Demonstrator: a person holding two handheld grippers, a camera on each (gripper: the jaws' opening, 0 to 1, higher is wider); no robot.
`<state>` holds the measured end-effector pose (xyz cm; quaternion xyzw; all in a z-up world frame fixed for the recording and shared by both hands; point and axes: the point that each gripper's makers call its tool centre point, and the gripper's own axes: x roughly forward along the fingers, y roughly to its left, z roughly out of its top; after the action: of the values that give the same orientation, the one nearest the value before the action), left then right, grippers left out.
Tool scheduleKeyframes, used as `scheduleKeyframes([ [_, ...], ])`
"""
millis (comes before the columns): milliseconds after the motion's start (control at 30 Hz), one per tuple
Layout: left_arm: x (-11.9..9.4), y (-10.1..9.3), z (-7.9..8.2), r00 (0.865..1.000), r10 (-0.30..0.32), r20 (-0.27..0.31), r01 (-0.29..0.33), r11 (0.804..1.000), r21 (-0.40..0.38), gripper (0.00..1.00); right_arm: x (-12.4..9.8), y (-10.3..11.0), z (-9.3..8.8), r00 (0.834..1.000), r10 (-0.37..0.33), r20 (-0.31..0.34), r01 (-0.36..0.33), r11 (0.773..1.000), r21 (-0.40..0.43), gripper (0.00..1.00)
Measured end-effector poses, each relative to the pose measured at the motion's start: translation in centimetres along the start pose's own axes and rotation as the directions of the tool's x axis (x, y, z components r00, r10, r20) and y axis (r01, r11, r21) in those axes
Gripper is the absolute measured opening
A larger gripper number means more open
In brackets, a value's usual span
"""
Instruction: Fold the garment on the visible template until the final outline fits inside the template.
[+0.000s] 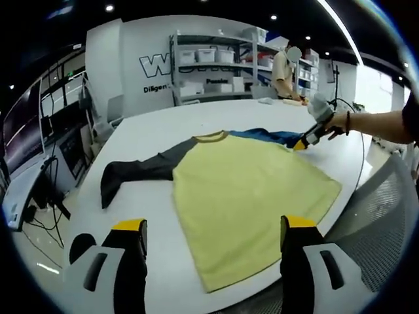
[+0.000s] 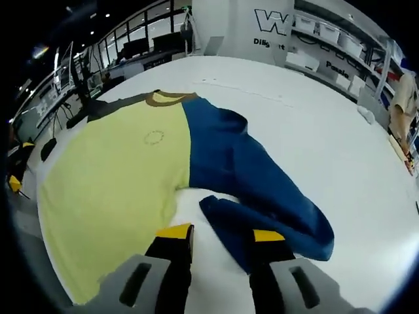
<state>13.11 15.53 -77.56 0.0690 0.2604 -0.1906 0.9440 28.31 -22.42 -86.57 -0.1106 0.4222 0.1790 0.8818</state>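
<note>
Across the middle of the left gripper view, a yellow shirt (image 1: 245, 196) lies flat on a white table (image 1: 170, 124), its dark grey sleeve (image 1: 134, 171) stretched toward the left and its blue sleeve (image 1: 268, 136) toward the upper right. At the bottom of that frame the left gripper (image 1: 213, 245) has its jaws wide apart, holding nothing, near the shirt's hem. At the right edge a hand (image 1: 337, 121) holds the right gripper (image 1: 302, 144) at the blue sleeve. In the right gripper view, the right gripper (image 2: 221, 234) sits at the bottom centre, jaws apart, one jaw over the folded-back cuff. Shelving (image 1: 216, 65) stands in the upper centre.
</note>
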Motion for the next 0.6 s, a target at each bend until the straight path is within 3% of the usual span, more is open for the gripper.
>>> scheduleKeyframes([
  [133, 0.1, 0.0, 0.0, 1.000, -0.005, -0.001, 0.005, 1.000, 0.000, 0.81, 0.2, -0.9, 0.1, 1.000, -0.014, -0.016, 0.015, 1.000, 0.018, 0.14],
  [333, 0.2, 0.5, -0.1, 1.000, 0.018, 0.000, -0.018, 1.000, -0.019, 0.79, 0.3, -1.3, 0.2, 0.999, -0.015, -0.041, 0.016, 1.000, 0.022, 0.10],
  [400, 0.1, 0.6, 0.2, 1.000, 0.018, 0.016, -0.017, 1.000, -0.025, 0.79, 0.4, -1.6, 0.2, 0.998, -0.031, -0.047, 0.032, 0.999, 0.010, 0.00],
  [600, 0.3, 0.3, -0.1, 1.000, 0.007, -0.003, -0.007, 1.000, -0.015, 0.79, -0.6, -1.6, 0.4, 0.996, -0.021, -0.084, 0.022, 1.000, 0.004, 0.00],
])
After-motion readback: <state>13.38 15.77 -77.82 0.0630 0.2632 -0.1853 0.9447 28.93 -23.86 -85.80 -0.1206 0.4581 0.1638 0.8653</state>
